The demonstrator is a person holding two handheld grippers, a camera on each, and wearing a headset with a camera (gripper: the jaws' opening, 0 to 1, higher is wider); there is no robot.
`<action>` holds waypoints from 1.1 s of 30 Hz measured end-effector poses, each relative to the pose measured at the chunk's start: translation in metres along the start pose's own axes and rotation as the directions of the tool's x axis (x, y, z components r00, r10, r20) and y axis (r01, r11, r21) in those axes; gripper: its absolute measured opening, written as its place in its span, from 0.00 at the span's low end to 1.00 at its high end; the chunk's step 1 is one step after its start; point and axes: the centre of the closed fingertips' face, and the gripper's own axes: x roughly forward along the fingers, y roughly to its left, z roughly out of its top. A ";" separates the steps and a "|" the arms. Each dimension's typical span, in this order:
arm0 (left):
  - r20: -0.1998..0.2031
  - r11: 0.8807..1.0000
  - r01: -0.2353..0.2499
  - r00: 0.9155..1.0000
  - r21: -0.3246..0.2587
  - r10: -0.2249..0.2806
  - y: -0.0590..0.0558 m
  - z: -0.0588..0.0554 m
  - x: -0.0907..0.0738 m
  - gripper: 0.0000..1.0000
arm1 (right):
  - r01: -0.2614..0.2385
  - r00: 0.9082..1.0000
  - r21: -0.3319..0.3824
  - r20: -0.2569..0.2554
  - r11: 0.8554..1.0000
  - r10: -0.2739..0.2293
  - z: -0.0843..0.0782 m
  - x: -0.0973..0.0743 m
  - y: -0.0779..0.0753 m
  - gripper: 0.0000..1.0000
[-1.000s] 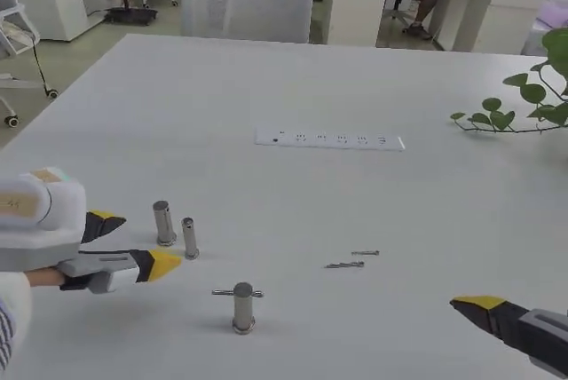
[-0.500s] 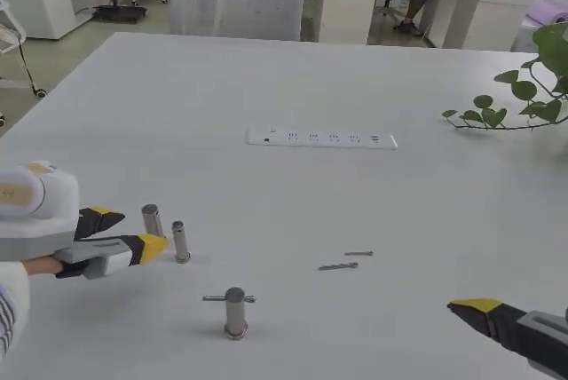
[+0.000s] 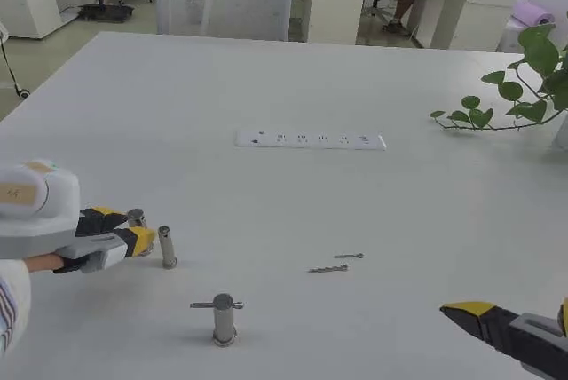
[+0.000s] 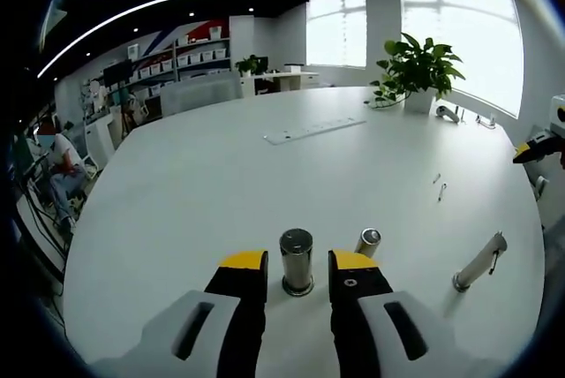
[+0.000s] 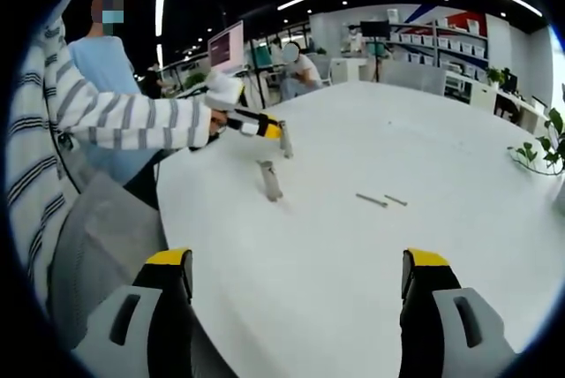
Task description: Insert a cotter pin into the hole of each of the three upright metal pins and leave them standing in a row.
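Note:
Three upright metal pins stand on the white table (image 3: 293, 87). My left gripper (image 3: 130, 226) is open, and its yellow fingertips (image 4: 243, 263) straddle the leftmost pin (image 3: 136, 218) (image 4: 297, 260) with small gaps on both sides. A second bare pin (image 3: 166, 247) (image 4: 368, 241) stands just beside it. Nearer me, the third pin (image 3: 223, 318) (image 5: 271, 179) has a cotter pin through its head. Two loose cotter pins (image 3: 328, 268) (image 5: 371, 200) lie mid-table. My right gripper (image 3: 519, 320) (image 5: 297, 263) hovers wide open at the near right, holding nothing.
A white power strip (image 3: 311, 139) lies across the table's middle. A leafy plant (image 3: 515, 96) reaches in from the far right. Chairs and desks stand beyond the far edge. In the right gripper view a person's striped sleeve (image 5: 115, 117) extends to the left gripper.
My left gripper has moved forward so that the leftmost pin now sits between its jaws. The head camera has shifted. The right gripper stays where it was.

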 end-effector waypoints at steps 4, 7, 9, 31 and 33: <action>-0.002 1.000 -0.001 1.000 -0.001 0.001 0.000 -0.001 0.003 0.23 | 0.000 1.000 0.003 -0.004 1.000 0.000 -0.001 0.000 0.000 0.99; -0.006 1.000 -0.013 1.000 0.022 0.013 0.001 -0.001 0.005 0.18 | -0.003 1.000 0.002 -0.005 1.000 0.003 -0.001 0.000 0.000 0.99; -0.007 1.000 -0.009 1.000 0.023 0.009 0.001 -0.001 0.005 0.15 | -0.004 1.000 0.002 -0.006 1.000 0.004 -0.001 0.000 0.001 0.99; -0.006 1.000 -0.005 1.000 0.004 0.005 0.001 0.000 0.011 0.12 | -0.003 1.000 0.012 -0.016 1.000 0.003 -0.006 -0.001 -0.002 0.98; -0.005 1.000 -0.004 1.000 0.009 0.004 0.001 0.000 0.011 0.12 | -0.004 1.000 0.011 -0.016 1.000 0.004 -0.006 0.000 -0.002 0.98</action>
